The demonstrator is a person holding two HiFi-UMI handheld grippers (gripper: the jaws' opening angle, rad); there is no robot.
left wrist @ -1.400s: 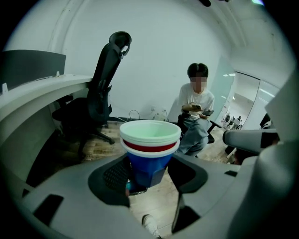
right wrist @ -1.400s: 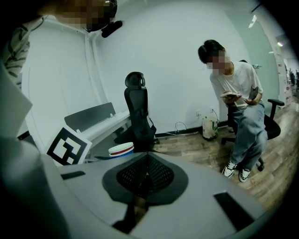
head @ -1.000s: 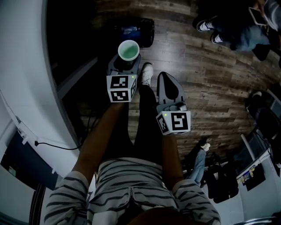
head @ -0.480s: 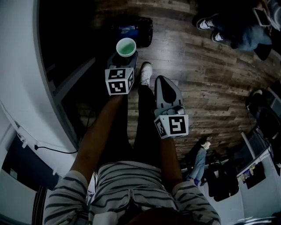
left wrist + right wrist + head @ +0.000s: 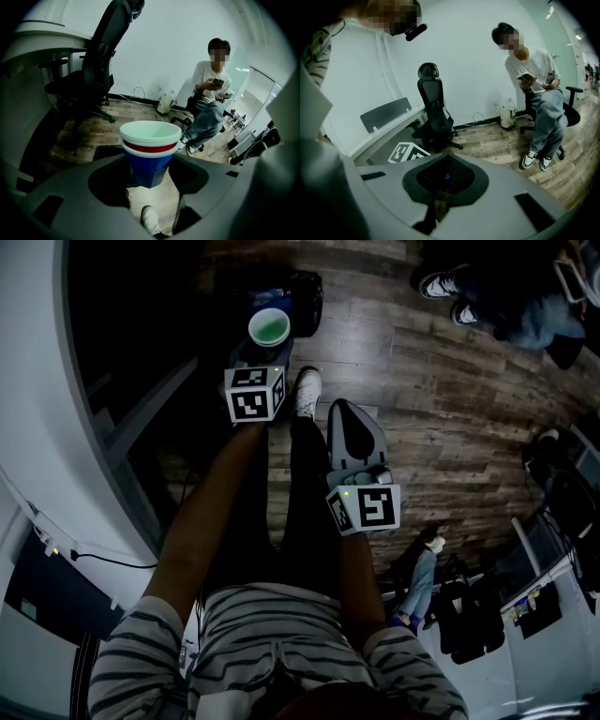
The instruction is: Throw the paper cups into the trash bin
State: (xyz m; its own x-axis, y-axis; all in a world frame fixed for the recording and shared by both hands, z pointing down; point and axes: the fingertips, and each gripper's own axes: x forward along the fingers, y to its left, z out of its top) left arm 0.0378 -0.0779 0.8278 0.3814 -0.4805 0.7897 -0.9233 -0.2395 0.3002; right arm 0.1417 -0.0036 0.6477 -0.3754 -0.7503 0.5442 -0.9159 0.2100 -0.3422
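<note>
Left gripper (image 5: 266, 345) grips the blue base of the nested paper cups (image 5: 270, 327); right gripper (image 5: 348, 411) hangs beside it, jaws together and empty. On the wood floor (image 5: 441, 381) stands what appears to be the dark trash bin (image 5: 306, 294), with the upright cups over its near edge.

The stacked paper cups (image 5: 270, 327) sit in the left gripper (image 5: 265, 345), above the near rim of the dark trash bin (image 5: 307, 298) on the wooden floor (image 5: 441, 390). The right gripper (image 5: 349, 413) is to their right, nearer to the person.
</note>
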